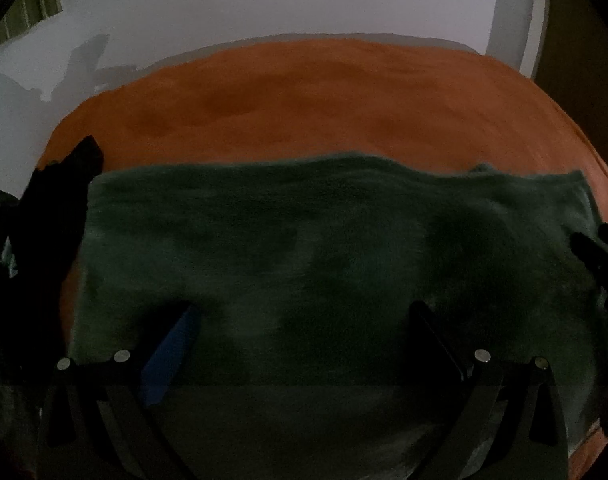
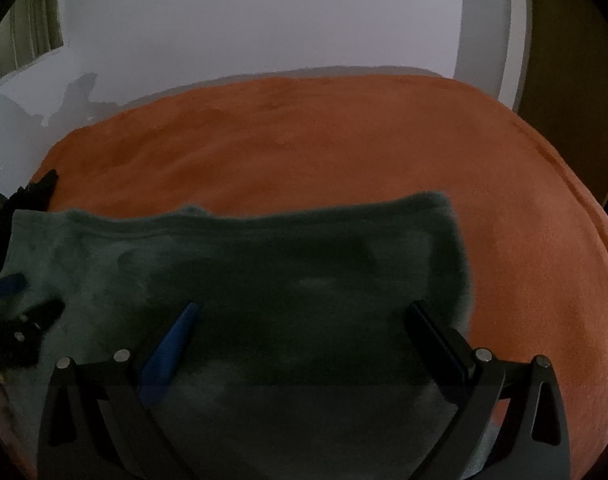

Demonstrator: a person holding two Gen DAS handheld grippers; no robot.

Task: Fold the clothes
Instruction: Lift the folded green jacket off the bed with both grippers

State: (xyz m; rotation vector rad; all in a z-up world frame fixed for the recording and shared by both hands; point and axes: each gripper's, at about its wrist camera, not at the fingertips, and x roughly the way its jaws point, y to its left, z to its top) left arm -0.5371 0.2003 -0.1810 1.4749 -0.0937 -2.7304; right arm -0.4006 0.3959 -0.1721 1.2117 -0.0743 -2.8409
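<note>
Left gripper [image 1: 304, 312]: jaws spread wide, nothing between them, hanging over the green fleece garment [image 1: 323, 248]; blue pad on one finger, black on the other.
Right gripper [image 2: 302, 312]: jaws just as wide apart, empty, hovering above the same garment [image 2: 232, 264], close to its right end.
Where the garment is: lying flat on the orange blanket [image 1: 304, 100], directly under and ahead of both grippers, running left to right across each view.
Far edge: ahead of both grippers, fairly straight with a small bump in it; beyond that, a broad stretch of bare blanket [image 2: 323, 144] up to the white wall [image 2: 264, 12].
Right edge: just beyond the right gripper's black finger, rounded and fuzzy; open blanket lies to the right of it.
Left edge: left of the left gripper, butting against a dark clothing heap [image 1: 52, 216]; little room on that side.
Look of the garment: deep green, plush nap, mottled with darker patches, a seam line running near the far edge in the right wrist view.
Each gripper in the other's view: the right one pokes in at the far right of the left wrist view, the left one at the far left of the right wrist view.
Hard to make out: dim light, near edge hidden beneath the gripper frames; what kind of garment it is I cannot tell; the dark heap is cut off by the frame edge.
</note>
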